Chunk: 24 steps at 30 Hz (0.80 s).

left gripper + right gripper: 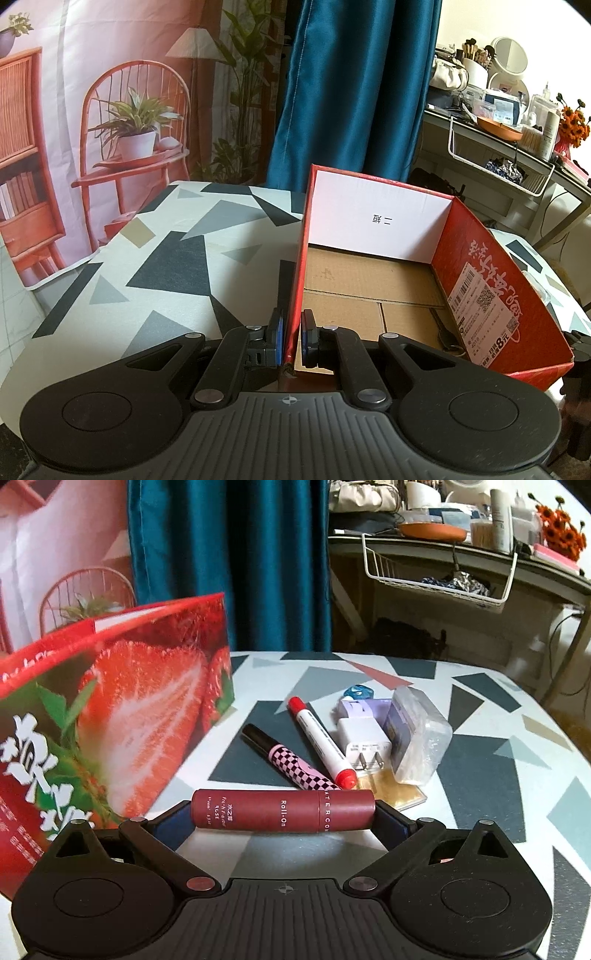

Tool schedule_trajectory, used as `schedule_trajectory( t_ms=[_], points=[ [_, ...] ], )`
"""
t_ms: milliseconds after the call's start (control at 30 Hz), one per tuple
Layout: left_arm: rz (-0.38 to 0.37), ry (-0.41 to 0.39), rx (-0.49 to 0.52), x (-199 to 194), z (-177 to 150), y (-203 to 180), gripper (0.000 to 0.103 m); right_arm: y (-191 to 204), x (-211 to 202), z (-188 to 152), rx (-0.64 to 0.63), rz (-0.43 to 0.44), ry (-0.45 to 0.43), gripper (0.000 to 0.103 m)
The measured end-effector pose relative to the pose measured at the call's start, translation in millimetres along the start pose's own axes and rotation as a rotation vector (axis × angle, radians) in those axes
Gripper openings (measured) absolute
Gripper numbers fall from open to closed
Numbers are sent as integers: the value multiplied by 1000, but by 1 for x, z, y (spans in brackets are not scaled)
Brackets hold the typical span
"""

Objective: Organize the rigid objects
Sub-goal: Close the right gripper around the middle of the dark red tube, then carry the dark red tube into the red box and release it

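**Box wall pinched L, roll-on tube clamped R**

Grippers both busy. Left gripper (291,338) is pressed together on the near-left wall of the red carton (491,295), one blue pad either side of the cardboard edge, near the box's 7 o'clock corner. Carton sits open-topped on the geometric-print tablecloth (155,258); inside, bare brown cardboard floor, white far wall w/ small printed characters, barcode label on the right inner wall. Left-wrist view shows nothing lying in the box, though its near-right part is hidden.

Right gripper (283,814) is pinching a maroon roll-on tube (283,809) endwise, tube lying crosswise btw the fingers, one pad at each end; jaws stand wide because of the tube's length. Can't tell whether the tube is off the cloth or resting on it.

Rest of the pile, seen from the right wrist, at 12–1 o'clock of the tube:
- pink-black checkered pen (291,762), black cap away, tip just behind the tube
- white marker w/ red caps (320,740), just right of the pen, about parallel
- white plug adapter (364,744), prongs toward camera, touching the marker
- clear plastic case (421,734) tilted against the adapter's right side
- small blue item (358,692) at the far end, too small to ID
- amber flat piece (397,794) under the adapter and case

Strawberry-print outer wall of the carton (122,709) stands at 9–10 o'clock of the tube.
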<state>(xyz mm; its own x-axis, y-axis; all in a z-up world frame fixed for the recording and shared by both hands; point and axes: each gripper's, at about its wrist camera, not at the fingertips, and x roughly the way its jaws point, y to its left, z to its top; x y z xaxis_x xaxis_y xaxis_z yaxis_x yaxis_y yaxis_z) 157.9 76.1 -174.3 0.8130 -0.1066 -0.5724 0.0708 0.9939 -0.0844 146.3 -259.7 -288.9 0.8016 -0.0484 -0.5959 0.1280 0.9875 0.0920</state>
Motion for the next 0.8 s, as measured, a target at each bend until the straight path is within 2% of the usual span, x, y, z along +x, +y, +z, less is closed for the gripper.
schedule_trajectory(
  t_ms=[100, 200, 333, 400, 500, 600, 800],
  points=[
    [0, 0, 4, 0, 0, -1, 10, -5, -9, 7, 19, 17, -30, 98],
    [2, 0, 6, 0, 0, -2, 10, -6, -21, 28, -6, 55, -97, 98],
    [3, 0, 6, 0, 0, -2, 10, 8, -42, 67, -116, 122, -232, 98],
    [4, 1, 7, 0, 0, -3, 10, 23, -48, 83, -199, 184, -267, 98],
    [3, 1, 7, -1, 0, -2, 10, 49, -43, 99, -334, 273, -247, 98],
    [2, 1, 6, -1, 0, -1, 10, 71, -33, 105, -413, 349, -193, 98],
    [5, 1, 12, 0, 0, -2, 10, 98, -16, 108, -526, 389, -122, 98]
  ],
)
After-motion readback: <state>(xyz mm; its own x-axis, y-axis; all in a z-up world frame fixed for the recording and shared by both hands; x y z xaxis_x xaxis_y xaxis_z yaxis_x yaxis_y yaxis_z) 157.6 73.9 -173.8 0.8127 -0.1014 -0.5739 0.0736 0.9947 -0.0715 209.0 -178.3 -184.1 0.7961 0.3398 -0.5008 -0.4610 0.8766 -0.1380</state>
